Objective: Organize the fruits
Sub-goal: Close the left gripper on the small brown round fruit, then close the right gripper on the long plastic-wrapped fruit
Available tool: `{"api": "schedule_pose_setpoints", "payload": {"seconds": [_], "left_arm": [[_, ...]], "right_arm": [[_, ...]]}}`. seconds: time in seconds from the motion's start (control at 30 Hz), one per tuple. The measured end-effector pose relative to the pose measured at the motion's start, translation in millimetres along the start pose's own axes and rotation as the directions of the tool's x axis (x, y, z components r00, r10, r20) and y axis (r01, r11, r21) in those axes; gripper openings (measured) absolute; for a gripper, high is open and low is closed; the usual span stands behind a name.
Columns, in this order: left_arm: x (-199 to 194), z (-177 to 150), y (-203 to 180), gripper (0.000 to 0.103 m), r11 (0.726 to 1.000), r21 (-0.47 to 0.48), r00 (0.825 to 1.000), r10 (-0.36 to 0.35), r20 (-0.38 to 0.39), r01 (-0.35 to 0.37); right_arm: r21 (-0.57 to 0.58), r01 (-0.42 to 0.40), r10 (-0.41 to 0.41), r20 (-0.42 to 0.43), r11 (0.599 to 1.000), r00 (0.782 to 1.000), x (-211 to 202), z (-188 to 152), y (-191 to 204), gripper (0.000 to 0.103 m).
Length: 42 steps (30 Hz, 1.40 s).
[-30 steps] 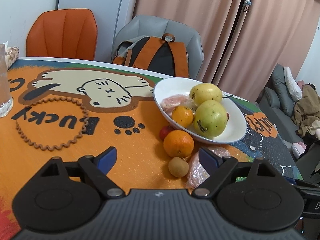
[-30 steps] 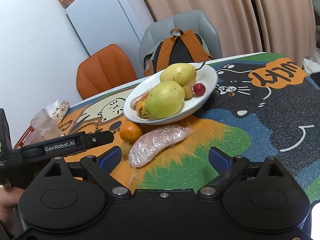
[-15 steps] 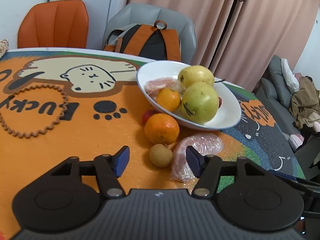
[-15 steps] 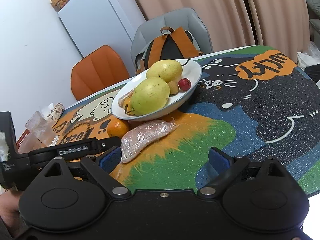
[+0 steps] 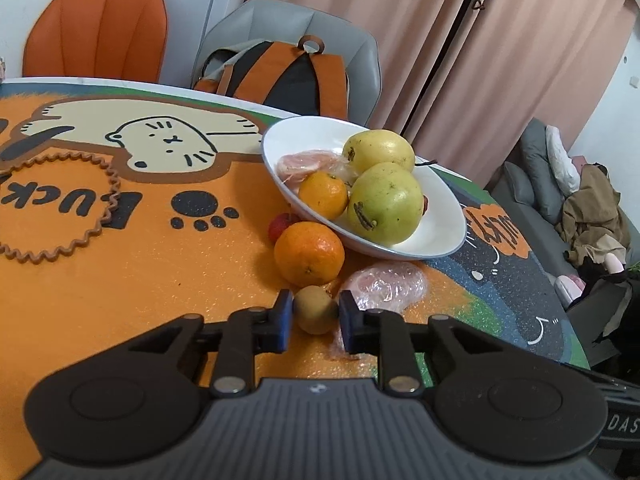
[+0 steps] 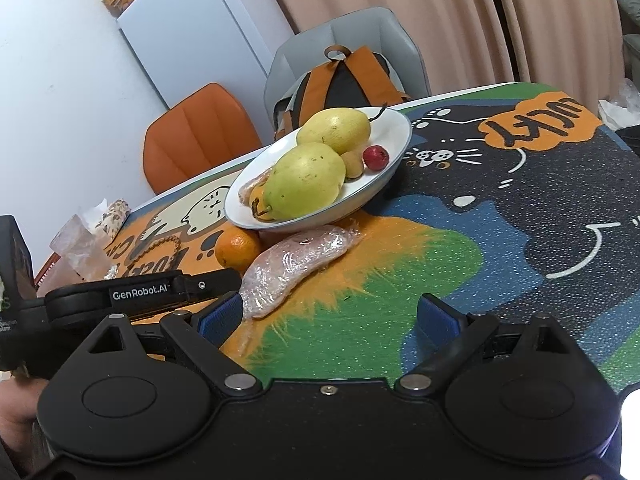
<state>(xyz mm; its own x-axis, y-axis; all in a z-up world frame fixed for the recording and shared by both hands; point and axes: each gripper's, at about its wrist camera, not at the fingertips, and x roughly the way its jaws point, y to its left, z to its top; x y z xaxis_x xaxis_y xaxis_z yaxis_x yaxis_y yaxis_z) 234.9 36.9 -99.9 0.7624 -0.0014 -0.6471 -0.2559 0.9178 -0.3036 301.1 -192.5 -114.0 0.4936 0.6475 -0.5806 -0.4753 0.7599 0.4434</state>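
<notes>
My left gripper (image 5: 314,316) is shut on a small brown round fruit (image 5: 316,309) that sits on the mat, both blue pads against its sides. Just beyond it lie an orange (image 5: 309,253), a small red fruit (image 5: 279,226) and a plastic-wrapped pink piece (image 5: 386,285). The white plate (image 5: 436,236) holds two green-yellow pears (image 5: 385,202), a small orange and another wrapped piece. My right gripper (image 6: 330,320) stands open above the mat, nothing between its pads; the wrapped piece (image 6: 296,264) lies ahead of its left finger. The left gripper's arm (image 6: 140,294) shows at the left there.
A brown bead ring (image 5: 60,204) lies on the cartoon mat at the left. An orange chair (image 5: 96,32) and a grey chair with an orange-black backpack (image 5: 280,76) stand behind the table. Clear wrappings (image 6: 80,248) sit at the table's far left; a sofa (image 5: 532,196) is at the right.
My left gripper's jaws closed from wide apart onto the small brown fruit while edging toward it. The right gripper stayed open and shifted only slightly.
</notes>
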Motion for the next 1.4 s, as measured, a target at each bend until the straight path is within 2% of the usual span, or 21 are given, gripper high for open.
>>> {"api": "schedule_pose_setpoints", "payload": {"seconds": [0.27, 0.63, 1.0, 1.17, 1.27, 1.33, 1.4], "left_arm": [[-5.6, -2.6, 8.1, 0.023, 1.0, 0.006, 1.0, 0.007, -0.007, -0.007], [-14.4, 0.4, 25.6, 0.023, 1.0, -0.01, 1.0, 0.008, -0.001, -0.008], [-23.7, 3.5, 55.4, 0.023, 0.996, -0.05, 0.997, 0.077, 0.016, -0.077], [-22.4, 3.2, 55.8, 0.023, 0.995, -0.039, 0.996, 0.089, 0.031, -0.088], [-17.9, 1.6, 55.2, 0.024, 0.996, -0.038, 0.997, 0.082, 0.011, -0.081], [-16.9, -0.6, 53.9, 0.024, 0.996, -0.028, 0.996, 0.09, 0.024, -0.089], [-16.1, -1.2, 52.3, 0.024, 0.995, -0.019, 0.995, 0.097, 0.03, -0.096]], "right_arm": [[-0.015, -0.001, 0.001, 0.0, 1.0, 1.0, 6.4, 2.8, 5.9, 0.094], [-0.04, -0.014, 0.013, -0.021, 0.999, 1.0, 27.3, 8.2, 25.0, 0.089], [-0.128, 0.059, -0.063, -0.034, 0.99, 0.997, 59.2, 9.5, 52.8, 0.09], [-0.155, 0.077, -0.083, -0.032, 0.985, 0.996, 67.7, 11.4, 61.4, 0.089], [-0.182, 0.104, -0.109, -0.018, 0.978, 0.994, 67.8, 9.4, 63.6, 0.082], [-0.199, 0.12, -0.125, -0.013, 0.973, 0.992, 66.1, 8.7, 62.8, 0.071], [-0.205, 0.113, -0.118, -0.014, 0.972, 0.993, 63.7, 8.6, 60.2, 0.068]]}}
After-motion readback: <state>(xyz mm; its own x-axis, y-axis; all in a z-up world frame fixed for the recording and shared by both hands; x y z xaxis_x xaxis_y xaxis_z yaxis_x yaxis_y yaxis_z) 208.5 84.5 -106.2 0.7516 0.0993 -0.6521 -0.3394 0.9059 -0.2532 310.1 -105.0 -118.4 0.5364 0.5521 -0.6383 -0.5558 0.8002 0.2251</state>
